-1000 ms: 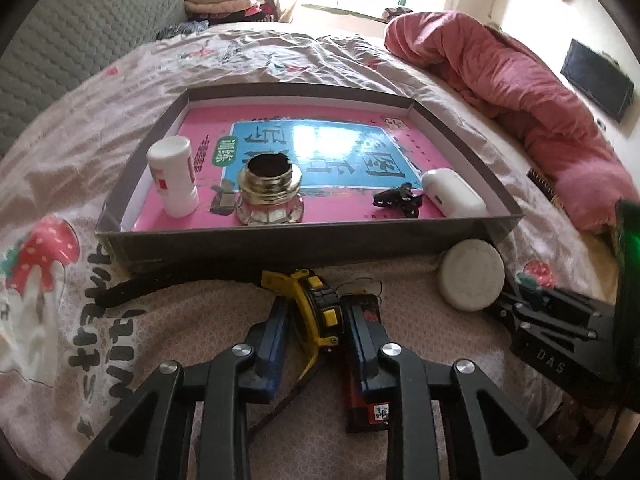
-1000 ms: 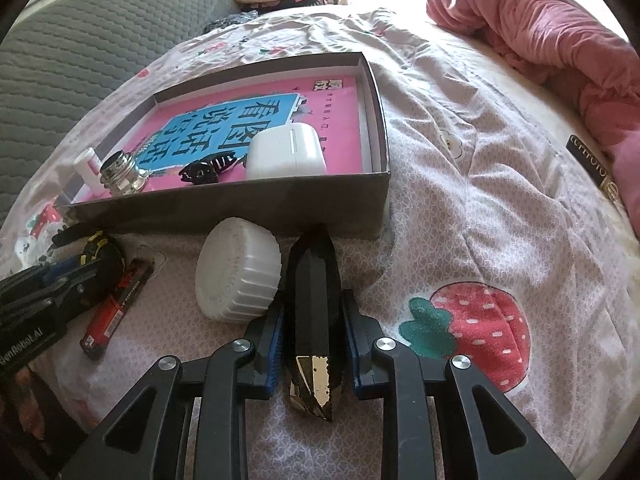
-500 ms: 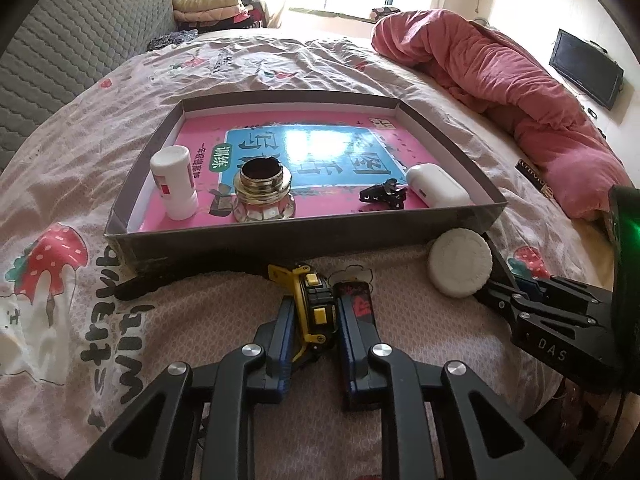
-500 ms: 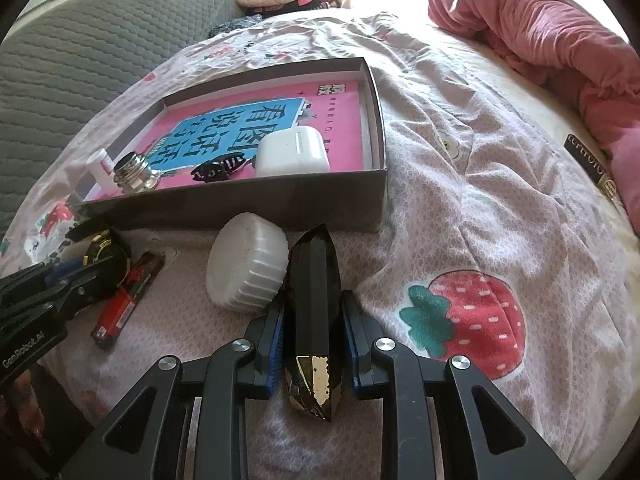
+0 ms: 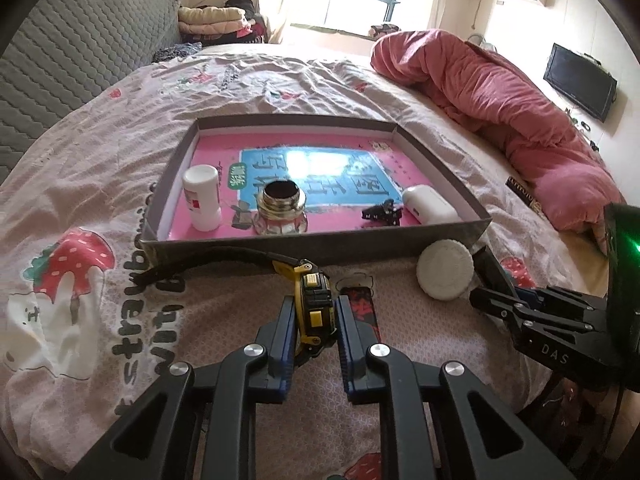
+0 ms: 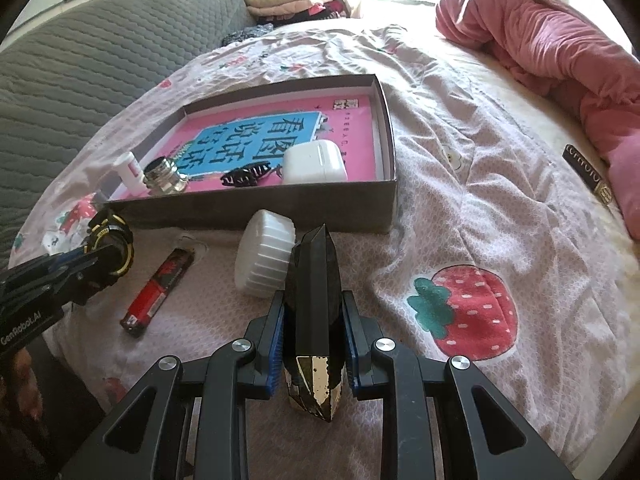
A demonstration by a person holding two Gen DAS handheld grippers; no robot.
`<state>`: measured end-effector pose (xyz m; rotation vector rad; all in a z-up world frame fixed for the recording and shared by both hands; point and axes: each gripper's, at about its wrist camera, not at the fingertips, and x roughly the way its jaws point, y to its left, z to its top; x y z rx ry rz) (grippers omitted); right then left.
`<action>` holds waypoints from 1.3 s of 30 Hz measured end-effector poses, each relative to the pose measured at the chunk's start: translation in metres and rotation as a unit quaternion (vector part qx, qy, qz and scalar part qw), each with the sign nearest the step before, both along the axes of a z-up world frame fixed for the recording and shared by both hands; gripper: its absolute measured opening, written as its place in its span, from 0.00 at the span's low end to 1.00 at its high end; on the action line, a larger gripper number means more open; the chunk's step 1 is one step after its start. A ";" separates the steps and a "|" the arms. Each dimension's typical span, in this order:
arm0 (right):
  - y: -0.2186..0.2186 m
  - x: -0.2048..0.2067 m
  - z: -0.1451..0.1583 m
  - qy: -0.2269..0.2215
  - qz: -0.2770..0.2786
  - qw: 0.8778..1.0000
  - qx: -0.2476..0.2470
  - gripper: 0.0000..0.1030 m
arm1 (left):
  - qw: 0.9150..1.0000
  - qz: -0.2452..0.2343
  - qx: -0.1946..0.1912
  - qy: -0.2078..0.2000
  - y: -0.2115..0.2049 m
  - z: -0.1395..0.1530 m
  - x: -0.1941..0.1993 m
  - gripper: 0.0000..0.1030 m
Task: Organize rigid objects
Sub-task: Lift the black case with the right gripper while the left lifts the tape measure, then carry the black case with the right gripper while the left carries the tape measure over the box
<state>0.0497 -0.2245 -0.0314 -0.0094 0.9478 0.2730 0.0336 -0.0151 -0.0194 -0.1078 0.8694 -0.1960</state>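
Tape measure (image 5: 313, 312), yellow and black, sits clamped edge-on between the pads of the left gripper (image 5: 313, 320), its black strap (image 5: 208, 258) trailing left along the near wall of the shallow box (image 5: 320, 243). The box lies straight ahead of and above it in the left wrist view, long side facing the grippers, so the coming move is judged a short carry forward over that wall. Inside, a white bottle (image 5: 201, 197), a metal-collared jar (image 5: 282, 208), a black hair clip (image 5: 382, 213) and a white earbud case (image 5: 428, 204) line the near edge, leaving the far floor free. The right gripper (image 6: 313, 320) is closed on a dark faceted case (image 6: 314, 300) whose long axis runs along the fingers, tip toward the box's right corner. A white round lid (image 6: 264, 258) and a red lighter (image 6: 160, 286) lie on the bedsheet (image 6: 500, 208) between the two tools, the lid just beside the case.
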 end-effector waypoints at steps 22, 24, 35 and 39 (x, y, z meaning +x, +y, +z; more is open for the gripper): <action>-0.009 0.013 0.031 -0.067 -0.007 0.996 0.064 0.24 | 0.996 -0.032 0.002 -0.083 -0.011 0.029 -0.011 0.18; -0.010 0.019 0.032 -0.070 -0.008 0.995 0.070 0.24 | 0.995 -0.035 0.007 -0.088 -0.015 0.031 -0.008 0.18; -0.011 0.038 0.034 -0.094 0.001 0.993 0.078 0.24 | 0.993 -0.035 0.030 -0.111 -0.028 0.036 0.012 0.18; -0.011 0.040 0.035 -0.098 0.004 0.992 0.078 0.24 | 0.992 -0.028 0.027 -0.117 -0.030 0.037 0.024 0.18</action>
